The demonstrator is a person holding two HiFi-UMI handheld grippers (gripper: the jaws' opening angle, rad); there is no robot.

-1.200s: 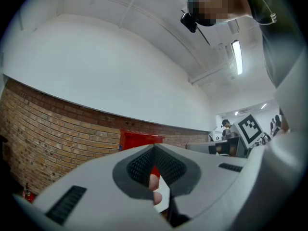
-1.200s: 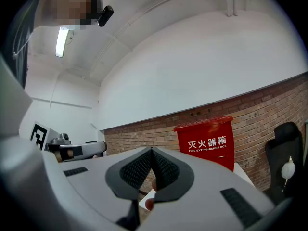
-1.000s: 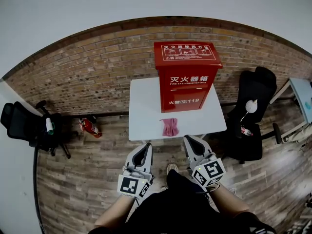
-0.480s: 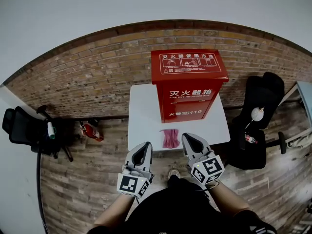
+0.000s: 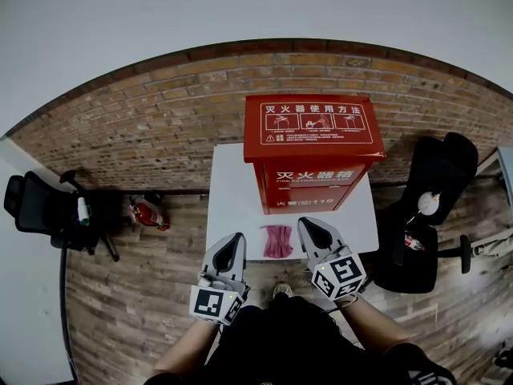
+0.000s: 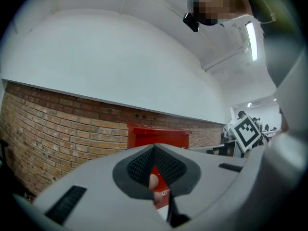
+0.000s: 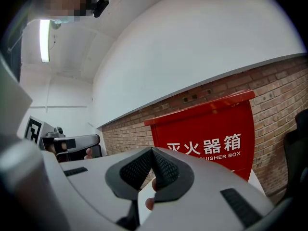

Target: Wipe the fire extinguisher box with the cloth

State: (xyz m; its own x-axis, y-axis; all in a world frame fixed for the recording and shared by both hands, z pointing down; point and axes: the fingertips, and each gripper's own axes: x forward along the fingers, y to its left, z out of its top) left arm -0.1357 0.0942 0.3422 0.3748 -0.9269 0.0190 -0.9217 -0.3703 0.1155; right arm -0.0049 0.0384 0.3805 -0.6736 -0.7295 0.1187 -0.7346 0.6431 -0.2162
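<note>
The left gripper (image 5: 232,241) and right gripper (image 5: 308,225) are hovering, fingers closed on nothing. The pink cloth (image 5: 277,241) is lying on the desk (image 5: 228,191) between both pairs of fingers, with the fire extinguisher box (image 5: 313,147) standing just beyond. This is likely the approach; next, the fingers will be needing to open over the cloth.

On the fire extinguisher box (image 5: 314,155): lid, "灭火器使用方法"; front, "灭火器箱" above the partly hidden "…UISHER BOX".

A white table (image 5: 228,207) stands before a brick wall (image 5: 144,127) (black chair (image 5: 36,203) left).
</note>
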